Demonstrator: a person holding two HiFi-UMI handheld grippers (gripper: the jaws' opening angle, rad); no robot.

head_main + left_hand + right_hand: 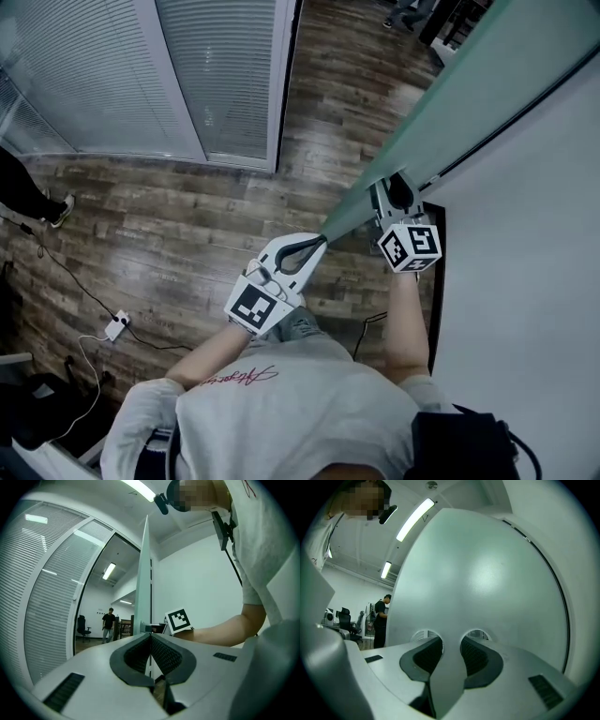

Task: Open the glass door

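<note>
Nearest the head camera is the person's grey shirt (pixel 300 403), and both bare forearms reach out from it over a wood-plank floor (pixel 187 225). From there the glass door (pixel 469 103) shows as a frosted, greenish slab that runs on a slant from the upper right down to the middle of the view, with a white wall (pixel 525 328) on its right. The left tool (pixel 322 240) meets the door's free edge, its marker cube (pixel 255 307) back at the wrist. In the left gripper view the left tool (pixel 150 637) has its jaws drawn almost together, pinching the thin edge of the door (pixel 143 583), which rises straight above them. The right tool (pixel 392 186) lies on the wall side of the door, just beside it, its marker cube (pixel 410 246) facing up. In the right gripper view the right tool (pixel 451 641) stands wide, with a flat grey strip (pixel 447 681) filling the gap and a pad against each of its sides. The strip runs up into the door's frosted face (pixel 478 573), and whether it is a handle or part of the panel I cannot tell. Slatted blinds (pixel 187 66) close off the far side of the floor, where a white power strip (pixel 116 325) lies. A bystander in black (pixel 108 625) stands in the room beyond.
</note>
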